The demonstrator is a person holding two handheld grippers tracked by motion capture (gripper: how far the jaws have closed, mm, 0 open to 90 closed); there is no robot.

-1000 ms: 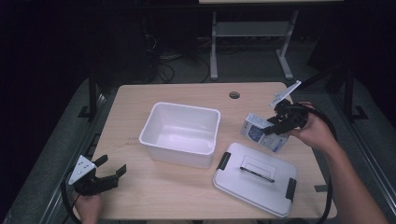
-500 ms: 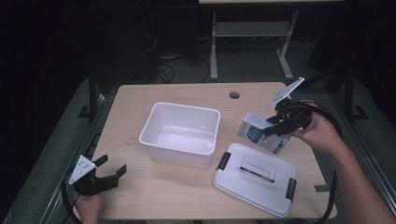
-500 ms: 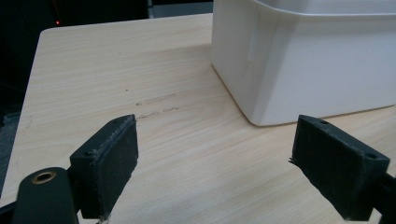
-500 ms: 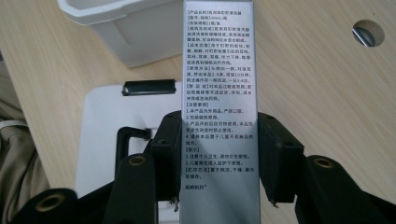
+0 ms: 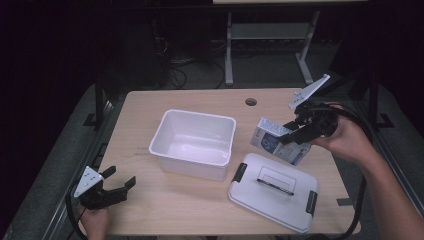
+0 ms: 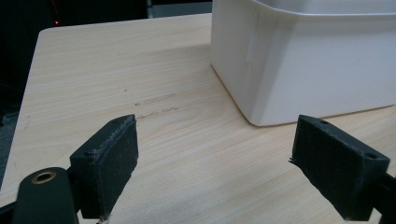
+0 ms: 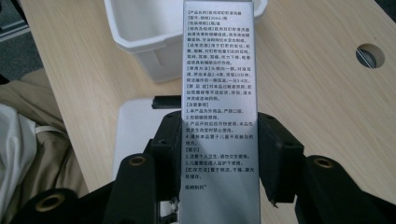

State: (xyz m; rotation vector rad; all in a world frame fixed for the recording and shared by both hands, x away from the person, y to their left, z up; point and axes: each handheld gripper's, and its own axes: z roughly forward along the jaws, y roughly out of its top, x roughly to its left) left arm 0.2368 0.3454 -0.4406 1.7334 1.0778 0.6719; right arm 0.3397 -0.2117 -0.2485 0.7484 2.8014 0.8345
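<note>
While the left gripper (image 5: 112, 188) is idling at the near left corner of the table (image 5: 150, 115), its jaws are standing spread with nothing but bare wood between them, as the left gripper view is showing plainly with the white bin's (image 6: 303, 60) wall just beyond. Moving rightward, that open bin (image 5: 195, 142) is sitting near the middle of the tabletop and looking empty inside, so nothing is packed yet. To its right, the lid (image 5: 274, 191) is lying flat on the table by the near edge, off the bin and untouched by either tool. Above and behind the lid, the right gripper (image 5: 295, 131) is pinching a small printed box (image 5: 279, 141) across its narrow sides and holding it clear of the table, tilted, between lid and far right edge; the right gripper view is showing the box (image 7: 219, 107) pressed between both pads with the bin (image 7: 140, 32) ahead of it. I am judging the pickup as done, with carrying the box over the bin, letting it go inside, and probably fitting the lid all remaining.
</note>
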